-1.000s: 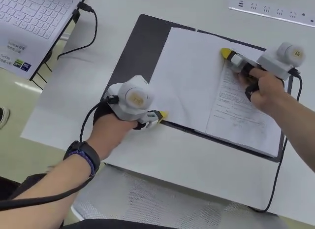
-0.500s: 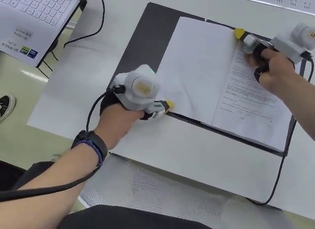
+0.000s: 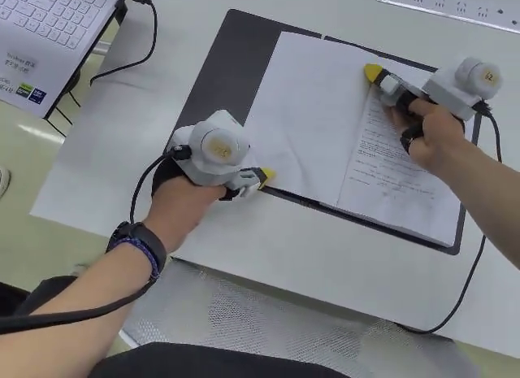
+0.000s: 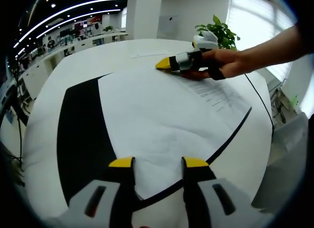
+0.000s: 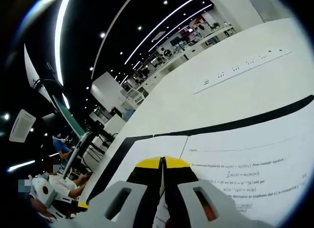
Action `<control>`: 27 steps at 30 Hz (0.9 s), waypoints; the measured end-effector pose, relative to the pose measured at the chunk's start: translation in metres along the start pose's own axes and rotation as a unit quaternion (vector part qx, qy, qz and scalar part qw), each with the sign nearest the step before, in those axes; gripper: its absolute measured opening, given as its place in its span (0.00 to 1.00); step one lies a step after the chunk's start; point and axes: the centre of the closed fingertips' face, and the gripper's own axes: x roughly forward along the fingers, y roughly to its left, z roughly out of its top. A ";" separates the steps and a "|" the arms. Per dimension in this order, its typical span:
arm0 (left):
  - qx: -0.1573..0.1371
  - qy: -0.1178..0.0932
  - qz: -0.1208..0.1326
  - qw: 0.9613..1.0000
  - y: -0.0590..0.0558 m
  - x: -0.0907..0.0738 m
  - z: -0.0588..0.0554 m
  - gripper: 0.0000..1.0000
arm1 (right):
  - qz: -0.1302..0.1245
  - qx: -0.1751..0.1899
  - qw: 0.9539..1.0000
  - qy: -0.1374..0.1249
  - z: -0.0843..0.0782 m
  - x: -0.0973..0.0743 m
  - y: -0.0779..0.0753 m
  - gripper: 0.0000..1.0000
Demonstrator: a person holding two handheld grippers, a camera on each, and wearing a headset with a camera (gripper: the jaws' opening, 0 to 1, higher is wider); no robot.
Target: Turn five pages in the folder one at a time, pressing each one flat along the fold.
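The folder lies open on the white table, its black cover [image 3: 218,77] bare at the left. A blank white page [image 3: 313,110] lies turned over to the left, and a printed page [image 3: 398,179] lies on the right. My left gripper [image 3: 262,177] rests at the blank page's near edge [image 4: 162,139], open, with the paper under its yellow tips [image 4: 158,163]. My right gripper [image 3: 374,72] is shut, with nothing between its jaws. Its tip [image 5: 162,163] presses on the paper by the fold near the folder's far edge; it is also the right gripper [image 4: 169,64] that the left gripper view shows across the page.
A white laptop [image 3: 45,28] sits at the far left with a black cable [image 3: 150,49] running beside the folder. A power strip [image 3: 455,8] lies at the far right. A grey cable [image 3: 475,256] trails from my right gripper. A mesh chair seat [image 3: 268,329] is below the table edge.
The right gripper's tip slid along the fold to the folder's far edge, then came back a little. The left gripper stayed at the page's near edge. The head camera shifted.
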 end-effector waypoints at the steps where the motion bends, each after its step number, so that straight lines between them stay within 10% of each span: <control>1: 0.001 0.000 0.000 1.000 0.000 0.000 0.000 0.36 | 0.001 0.002 1.000 0.002 0.001 0.002 -0.004 0.00; 27: -0.008 -0.018 0.003 1.000 -0.007 -0.006 0.005 0.35 | 0.020 0.033 0.999 0.013 -0.069 -0.066 0.053 0.00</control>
